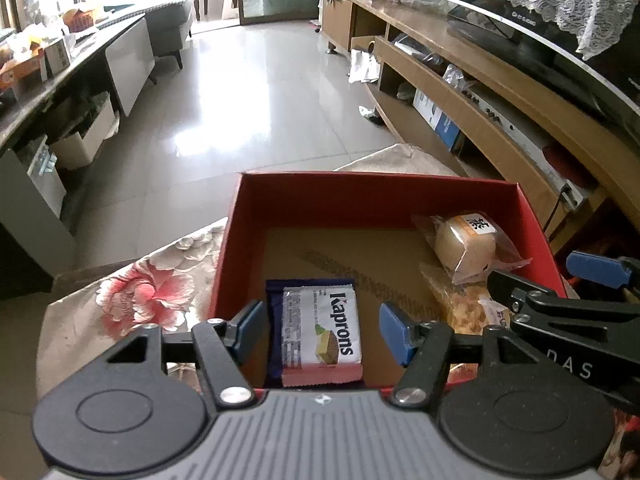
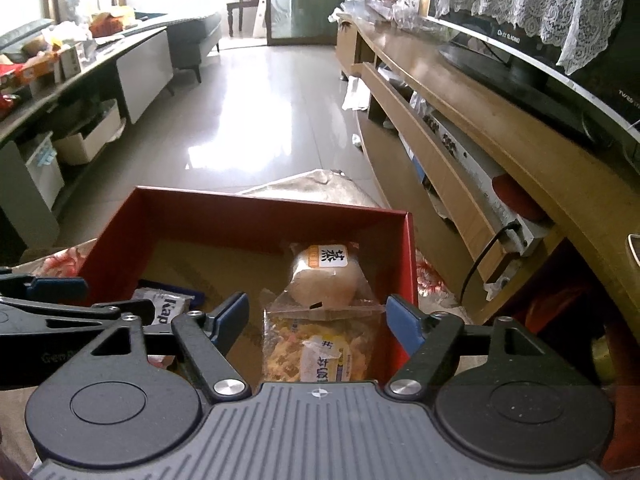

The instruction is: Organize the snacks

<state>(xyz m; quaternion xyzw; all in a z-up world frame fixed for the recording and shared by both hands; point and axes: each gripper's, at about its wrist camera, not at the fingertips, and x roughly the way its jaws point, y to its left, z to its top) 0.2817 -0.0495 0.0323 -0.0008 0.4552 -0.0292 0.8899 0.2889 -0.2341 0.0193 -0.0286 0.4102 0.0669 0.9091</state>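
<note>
A red cardboard box (image 1: 376,178) (image 2: 260,200) stands on a floral tablecloth (image 1: 140,296). A white Kaprons wafer packet (image 1: 320,328) (image 2: 168,308) lies on a dark blue wrapper at the box's near left. My left gripper (image 1: 322,330) hangs open just above it, its pads clear of the packet on both sides. A wrapped round bun (image 1: 466,248) (image 2: 324,276) rests at the far right of the box. In front of it lies a yellow snack bag (image 1: 460,304) (image 2: 320,352). My right gripper (image 2: 318,322) stands open over that bag without touching it.
A long wooden TV cabinet (image 1: 500,128) (image 2: 480,120) with a television runs along the right. Shiny tiled floor (image 1: 248,92) lies beyond the table edge. A cluttered dark counter (image 1: 48,80) lines the left. Each gripper's fingers (image 1: 600,270) (image 2: 56,284) show at the other view's edge.
</note>
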